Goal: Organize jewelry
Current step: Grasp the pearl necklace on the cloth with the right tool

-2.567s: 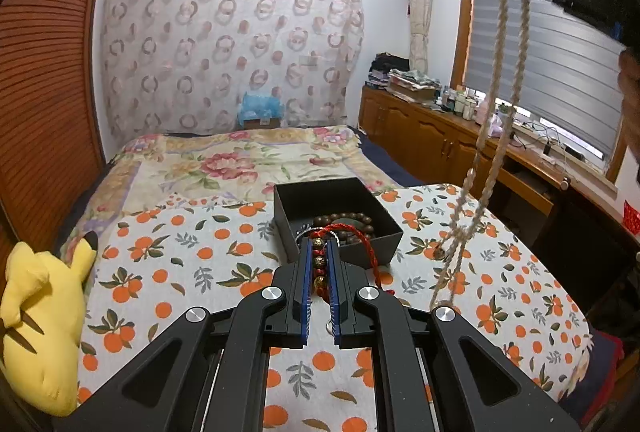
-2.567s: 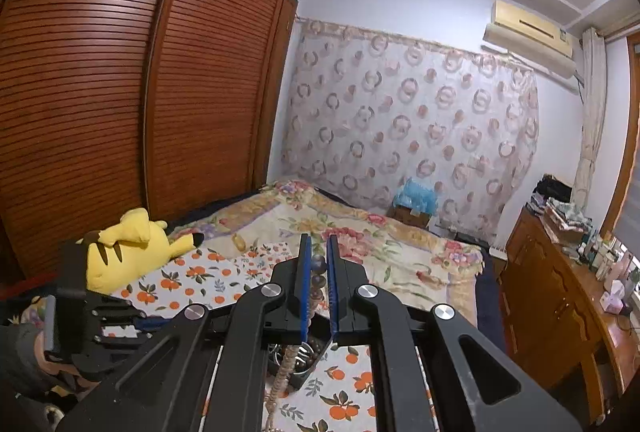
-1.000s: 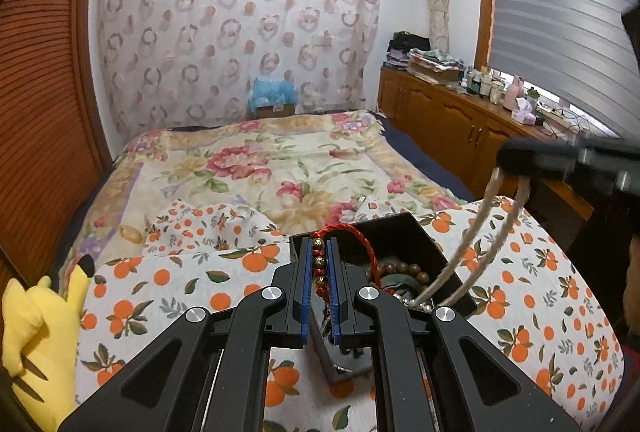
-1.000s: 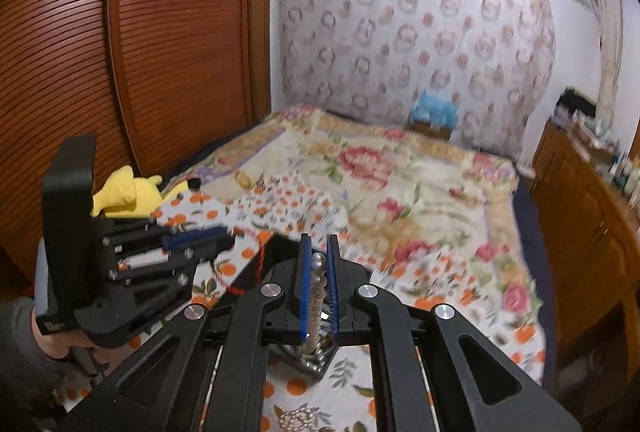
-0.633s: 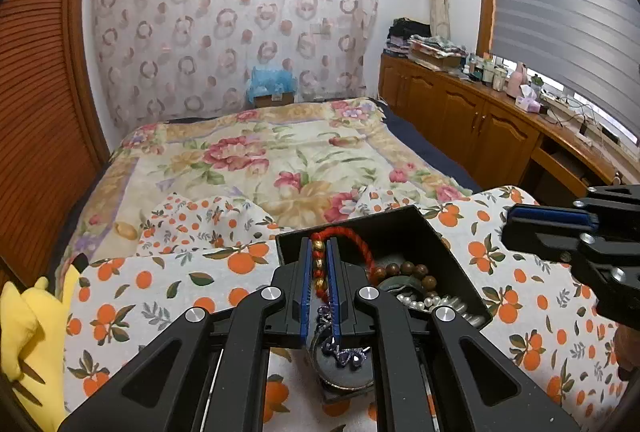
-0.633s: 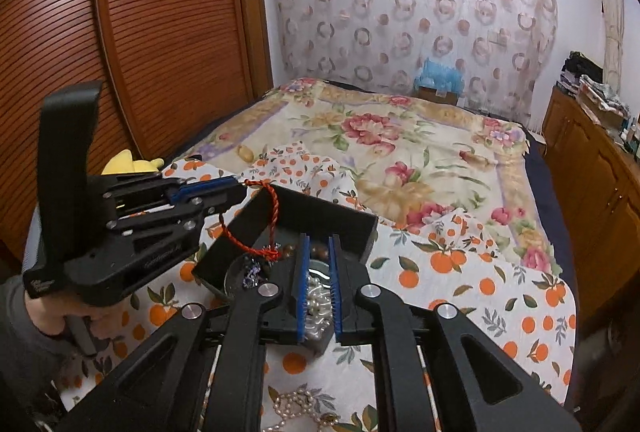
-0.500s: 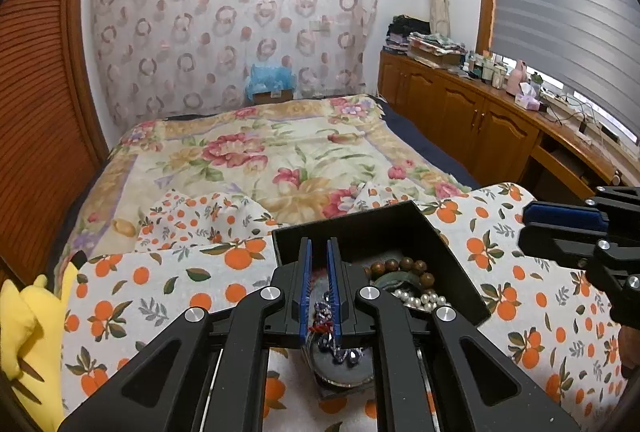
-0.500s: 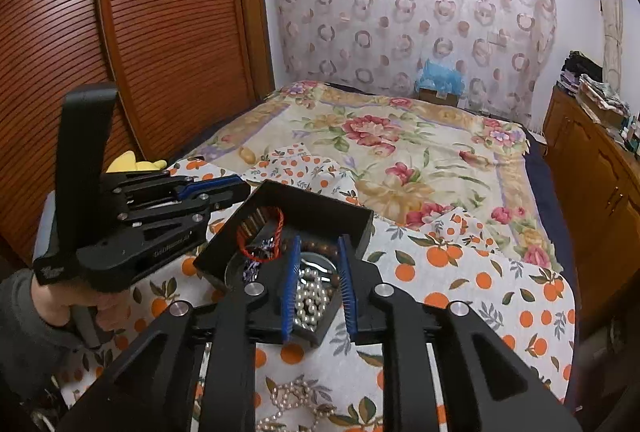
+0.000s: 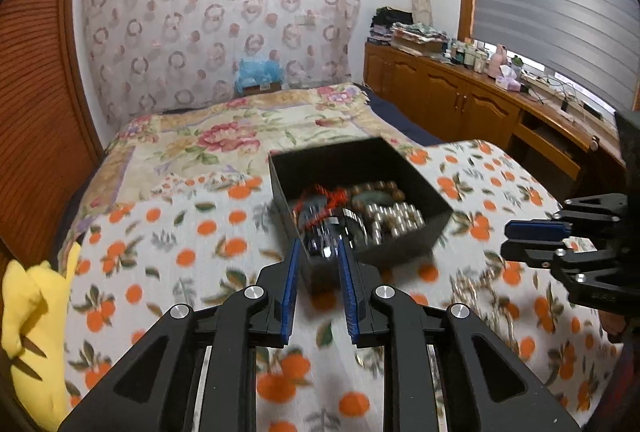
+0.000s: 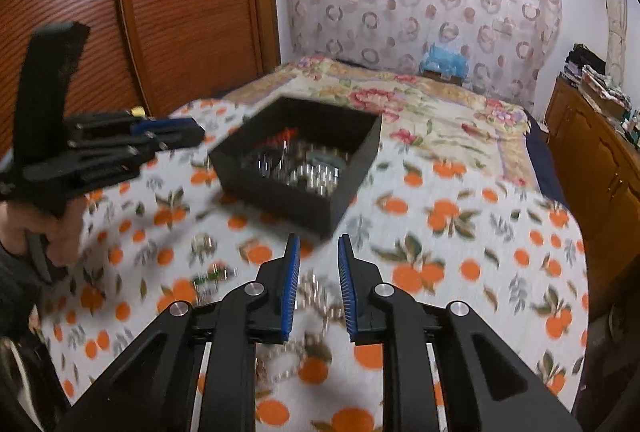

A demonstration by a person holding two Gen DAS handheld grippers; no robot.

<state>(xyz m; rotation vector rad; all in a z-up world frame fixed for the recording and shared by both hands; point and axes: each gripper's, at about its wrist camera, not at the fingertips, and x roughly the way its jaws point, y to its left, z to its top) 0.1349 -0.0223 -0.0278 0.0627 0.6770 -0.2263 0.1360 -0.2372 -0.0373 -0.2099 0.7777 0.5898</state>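
Observation:
A black open box point(image 9: 400, 168) sits on the orange-print cloth point(image 9: 192, 256); it also shows in the right wrist view point(image 10: 280, 200). Inside lie a red cord bracelet point(image 9: 334, 197), dark wooden beads point(image 9: 378, 187) and silvery pearls point(image 9: 394, 218). My left gripper point(image 9: 318, 252) is open and empty just before the box's near corner. My right gripper point(image 10: 318, 248) is open and empty, pulled back from the box. A pearl chain point(image 10: 312, 296) lies on the cloth between and under its fingers; it also shows in the left wrist view point(image 9: 472, 284).
A yellow plush toy point(image 9: 28, 320) lies at the cloth's left edge. A small beaded piece point(image 10: 210, 278) lies on the cloth left of the right gripper. A wooden wardrobe point(image 10: 120, 12) stands left, a wooden counter point(image 9: 480, 100) right. The flowered bed point(image 9: 248, 132) lies behind.
Both grippers have opened and let go: the red cord bracelet and pearls now lie in the box. Both grippers have pulled back from the box.

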